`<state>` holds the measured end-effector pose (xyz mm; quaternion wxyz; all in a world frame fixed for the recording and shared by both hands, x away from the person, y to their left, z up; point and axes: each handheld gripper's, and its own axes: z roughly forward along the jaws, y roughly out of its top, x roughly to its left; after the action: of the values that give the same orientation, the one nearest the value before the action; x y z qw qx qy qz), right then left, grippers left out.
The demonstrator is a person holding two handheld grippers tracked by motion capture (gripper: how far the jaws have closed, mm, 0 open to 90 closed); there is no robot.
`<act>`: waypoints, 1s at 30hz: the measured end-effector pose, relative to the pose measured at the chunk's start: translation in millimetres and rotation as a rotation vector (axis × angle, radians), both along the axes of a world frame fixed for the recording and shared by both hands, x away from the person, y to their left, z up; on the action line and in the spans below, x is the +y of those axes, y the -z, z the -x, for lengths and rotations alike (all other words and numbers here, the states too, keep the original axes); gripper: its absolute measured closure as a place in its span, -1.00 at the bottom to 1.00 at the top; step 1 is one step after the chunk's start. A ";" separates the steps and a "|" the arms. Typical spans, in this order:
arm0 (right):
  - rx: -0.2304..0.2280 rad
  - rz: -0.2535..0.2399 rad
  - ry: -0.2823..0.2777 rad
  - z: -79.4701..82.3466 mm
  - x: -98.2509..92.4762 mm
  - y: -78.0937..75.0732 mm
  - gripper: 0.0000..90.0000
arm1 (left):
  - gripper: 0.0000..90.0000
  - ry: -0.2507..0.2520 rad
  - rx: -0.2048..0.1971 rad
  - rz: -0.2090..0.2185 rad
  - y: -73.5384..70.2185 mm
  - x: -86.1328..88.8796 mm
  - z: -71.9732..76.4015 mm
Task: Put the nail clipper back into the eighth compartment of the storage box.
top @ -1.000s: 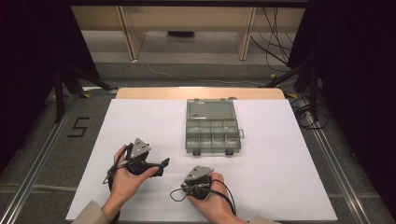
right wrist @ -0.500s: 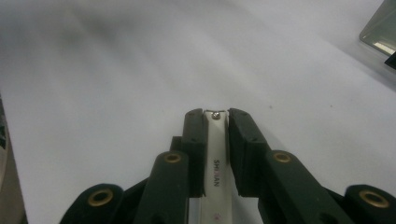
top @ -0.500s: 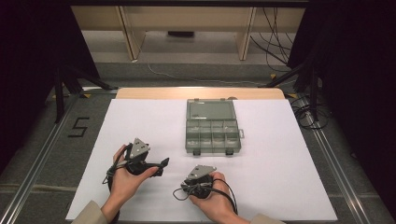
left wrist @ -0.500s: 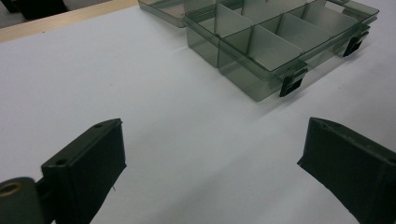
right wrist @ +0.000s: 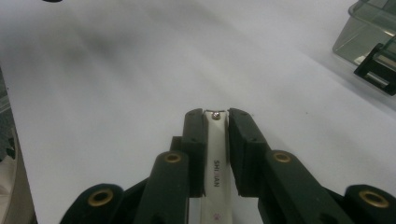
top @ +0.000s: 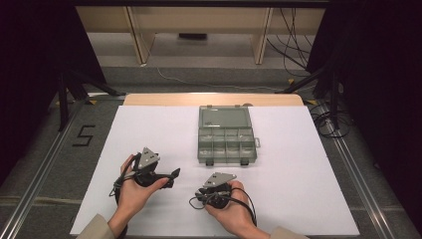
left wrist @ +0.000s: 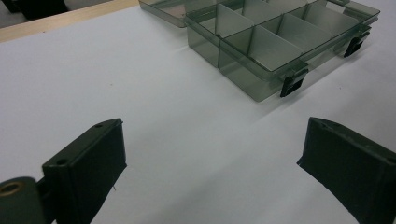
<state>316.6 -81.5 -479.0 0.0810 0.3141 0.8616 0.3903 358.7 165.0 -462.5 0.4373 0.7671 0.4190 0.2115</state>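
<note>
— How's the light?
— Bright on the white surface (top: 149,129), dark all around it. Soft shadows lie under the box (left wrist: 280,51).
— Sharpness?
— The right gripper view looks smeared toward its far edge.

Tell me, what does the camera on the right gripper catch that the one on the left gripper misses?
The right gripper view shows its jaws closed on a slim white stick-like item with small lettering; what it is I cannot tell. The left gripper view shows its jaws standing wide apart with nothing between them, and the open compartment box with its dividers, which look empty, and both black latches. Both share the white table and the box, of which the right gripper view catches a corner and one latch.
</note>
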 end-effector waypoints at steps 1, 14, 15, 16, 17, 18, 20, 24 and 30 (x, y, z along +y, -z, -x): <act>-0.003 -0.002 0.007 -1.1 -1.9 -1.0 0.73 | -0.87 -0.003 0.001 0.002 0.1 0.1 0.2; -0.008 -0.021 0.030 -6.2 -10.5 -8.6 0.73 | -0.87 -0.002 0.001 0.002 0.2 0.1 0.2; -0.015 -0.019 0.026 -7.1 -11.3 -8.6 0.73 | -0.87 0.000 -0.003 -0.004 0.0 0.4 0.1; -0.014 -0.028 0.037 -6.8 -11.3 -9.1 0.73 | -0.87 0.005 0.001 -0.007 0.0 0.7 0.2; -0.029 -0.037 0.046 -7.4 -11.0 -7.8 0.73 | -0.87 0.002 -0.001 0.001 0.3 0.2 0.0; -0.029 -0.037 0.046 -7.4 -11.0 -7.8 0.73 | -0.87 0.000 -0.004 -0.005 0.0 0.3 0.2; -0.023 -0.026 0.037 -8.3 -13.1 -9.7 0.73 | -0.87 -0.003 0.000 0.002 0.2 0.1 0.2; -0.011 -0.027 0.046 -9.3 -15.2 -12.1 0.73 | -0.87 0.004 -0.001 -0.008 0.0 0.8 0.0; -0.021 -0.039 0.061 -12.0 -19.3 -15.5 0.73 | -0.87 0.004 0.002 -0.018 -0.4 1.4 0.4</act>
<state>328.6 -100.8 -463.5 0.0958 0.3374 0.8431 0.4077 358.3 166.3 -462.1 0.4306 0.7719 0.4161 0.2137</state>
